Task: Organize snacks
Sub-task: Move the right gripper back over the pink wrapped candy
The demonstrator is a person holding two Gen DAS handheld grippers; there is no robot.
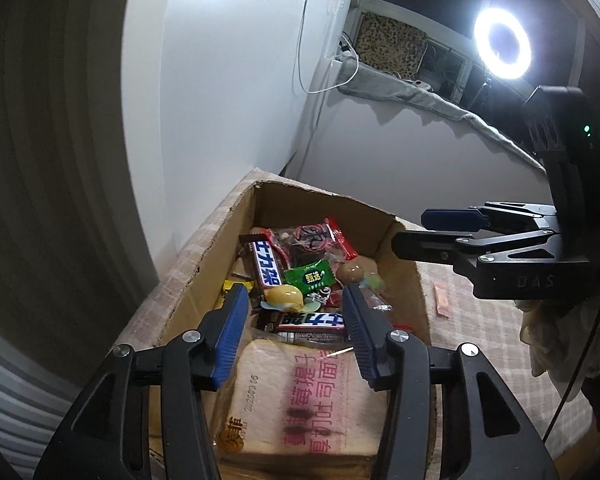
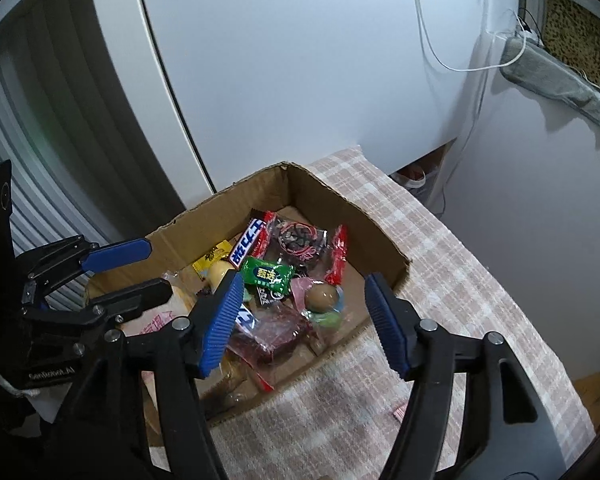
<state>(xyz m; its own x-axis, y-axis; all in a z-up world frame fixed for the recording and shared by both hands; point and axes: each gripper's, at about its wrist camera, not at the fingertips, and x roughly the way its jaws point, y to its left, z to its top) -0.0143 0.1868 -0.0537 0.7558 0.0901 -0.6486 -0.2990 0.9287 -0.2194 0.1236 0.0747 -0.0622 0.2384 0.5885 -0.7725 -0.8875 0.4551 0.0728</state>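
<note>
An open cardboard box [image 1: 204, 256] [image 2: 384, 236] on a checked tablecloth holds several snacks: two Snickers bars [image 1: 266, 266] [image 2: 247, 245], a green candy pack [image 1: 309, 276] [image 2: 266, 274], a red-edged clear packet [image 1: 312, 240] [image 2: 300, 240], wrapped eggs [image 1: 286, 295] [image 2: 321, 297] and a bagged toast loaf [image 1: 300, 396]. My left gripper [image 1: 296, 300] [image 2: 154, 266] is open and empty above the box, over the loaf. My right gripper [image 2: 304, 280] [image 1: 414, 228] is open and empty, above the box's right side.
A small pink sachet [image 1: 442, 300] lies on the tablecloth [image 2: 440, 256] right of the box. A white cabinet [image 2: 300, 60] stands behind the table. A ring light [image 1: 502, 43] shines at the upper right. A white cable [image 2: 432, 40] hangs on the wall.
</note>
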